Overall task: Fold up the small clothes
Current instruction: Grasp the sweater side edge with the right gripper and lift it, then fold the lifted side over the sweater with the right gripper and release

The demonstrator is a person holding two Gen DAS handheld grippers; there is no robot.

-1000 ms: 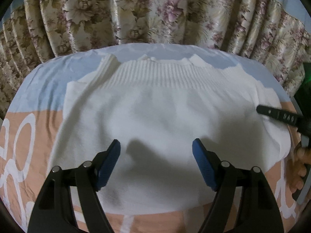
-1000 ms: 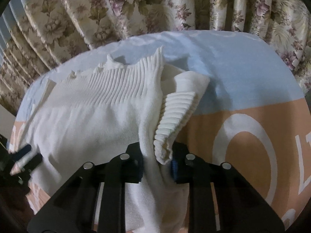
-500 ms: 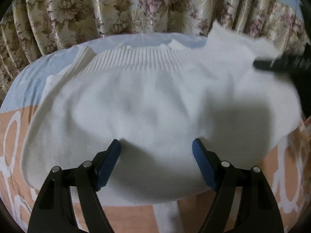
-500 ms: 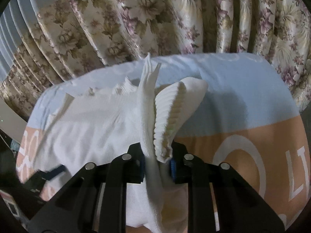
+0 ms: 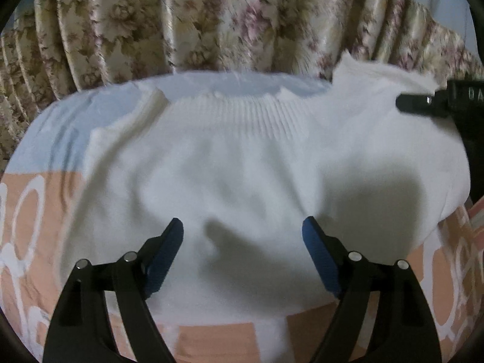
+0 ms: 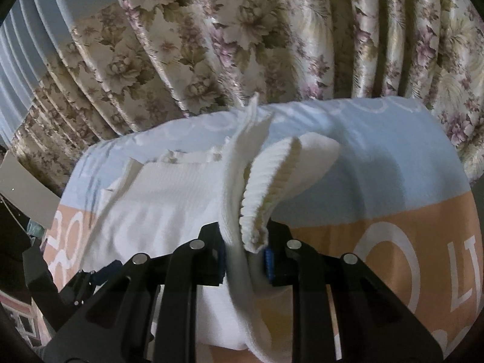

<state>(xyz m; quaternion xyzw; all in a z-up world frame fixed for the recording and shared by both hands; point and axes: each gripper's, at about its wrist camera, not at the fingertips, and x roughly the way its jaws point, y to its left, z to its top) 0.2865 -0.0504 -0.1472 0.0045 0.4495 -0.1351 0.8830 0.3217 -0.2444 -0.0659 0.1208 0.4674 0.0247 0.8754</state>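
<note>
**Sleeve Lift: Slip and Drag Hazards**

The white knit sweater (image 5: 242, 163) lies spread across the middle of the bed (image 6: 393, 157), its ribbed band toward the far edge, next to the curtain. Its body covers the boundary between the blue and orange zones of the bed cover (image 5: 39, 139). The right side of the garment, including the ribbed sleeve cuff (image 6: 272, 187), is raised off the surface.

Your right gripper (image 6: 245, 257) has its fingers clamped together on the bunched knit at the sleeve. Your left gripper (image 5: 242, 248) hangs over the near part of the sweater body with its fingers wide apart and nothing between them; whether they touch the cloth cannot be determined.

Probable faults from this position:

- Slip. The grip holds several thick layers. If only the outer layer is pinched, the cuff likely drops out mid-fold.
- Drag. Nothing pins the body. If you carry the sleeve across, the whole sweater may slide toward the left edge and wrinkle.
- Uneven fold. The loose cuff hangs free and may land doubled under the sleeve.

The bed cover is soft and printed with large white letters and rings. A floral pleated curtain (image 6: 242, 45) closes the room directly behind the far edge. Lighting is dim and casts hard shadows on the knit.
</note>
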